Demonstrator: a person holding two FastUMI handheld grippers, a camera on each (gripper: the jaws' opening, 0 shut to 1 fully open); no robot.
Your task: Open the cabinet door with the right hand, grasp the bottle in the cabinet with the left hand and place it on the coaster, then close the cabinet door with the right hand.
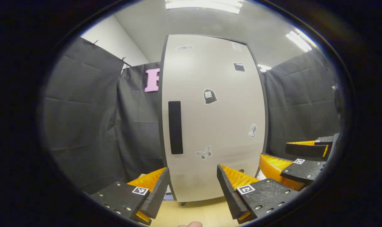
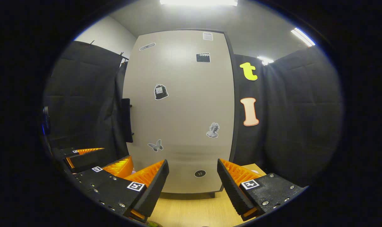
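- The cabinet (image 1: 210,119) is standing upright on the wooden table (image 1: 197,212), with its pale door (image 2: 181,113) lying closed across the front
- A tall black handle (image 1: 175,127) is sitting on the door near the cabinet's left edge; in the right gripper view the handle (image 2: 126,120) is sticking out from that same edge
- Stickers are dotting the door, among them a butterfly (image 1: 204,152) low on the cabinet and a bust (image 2: 213,130) toward its right side
- The left gripper (image 1: 192,189) is hovering in front of the cabinet's lower part, its fingers standing wide apart and gripping nothing
- The right gripper (image 2: 192,183) is likewise hanging before the cabinet's bottom edge, fingers spread wide and empty; in the left gripper view it (image 1: 296,160) is appearing to the right of the cabinet
- In the right gripper view the left gripper (image 2: 99,164) is showing low to the left of the cabinet
- With the cabinet door closed, I cannot tell where the bottle is
- Black cloth (image 1: 83,126) is hanging on both sides of the cabinet
- Ceiling lights (image 2: 199,2) are glowing above the cabinet
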